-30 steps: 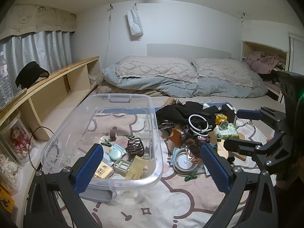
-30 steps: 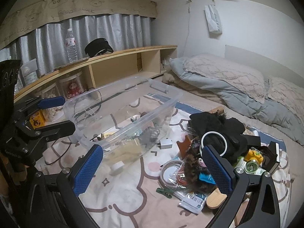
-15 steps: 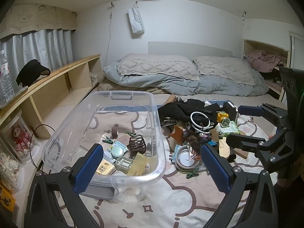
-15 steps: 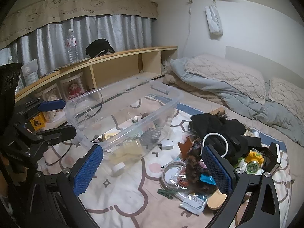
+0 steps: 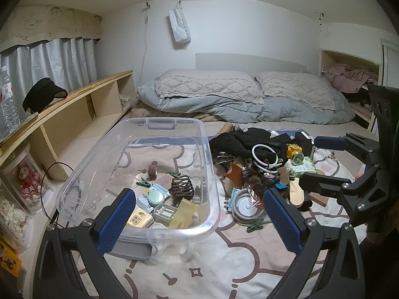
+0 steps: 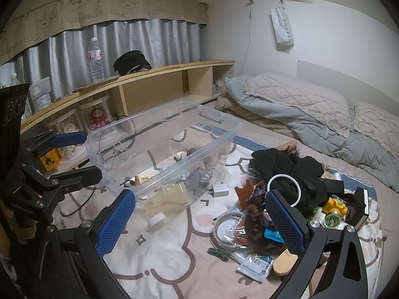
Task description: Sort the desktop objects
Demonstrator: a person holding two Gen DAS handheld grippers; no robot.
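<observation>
A clear plastic bin [image 5: 212, 164] stands on the patterned sheet and holds a brown hair claw [image 5: 182, 186], green pegs, a tape roll and small packets. To its right lies a pile: a white ring [image 5: 264, 154], a yellow toy [image 5: 294, 152], a round lid [image 5: 245, 204], black cloth [image 5: 239, 139] and a green peg [image 5: 254, 225]. My left gripper [image 5: 199, 221] hovers open over the bin's near corner. My right gripper [image 6: 199, 224] is open and empty, between the bin [image 6: 174, 160] and the pile with its white ring [image 6: 283, 190]. Each gripper shows in the other's view: right gripper [image 5: 321, 159], left gripper [image 6: 74, 154].
A wooden shelf [image 5: 74, 99] runs along the left with a water bottle [image 6: 96, 59] and a black visor [image 6: 131, 62]. Pillows [image 5: 207, 84] and a grey duvet [image 5: 249, 107] lie at the back. A white charger [image 6: 220, 189] sits beside the bin.
Both views have drawn back and tilted up a little, so the bin and pile sit lower in frame. Both grippers stay open and empty.
</observation>
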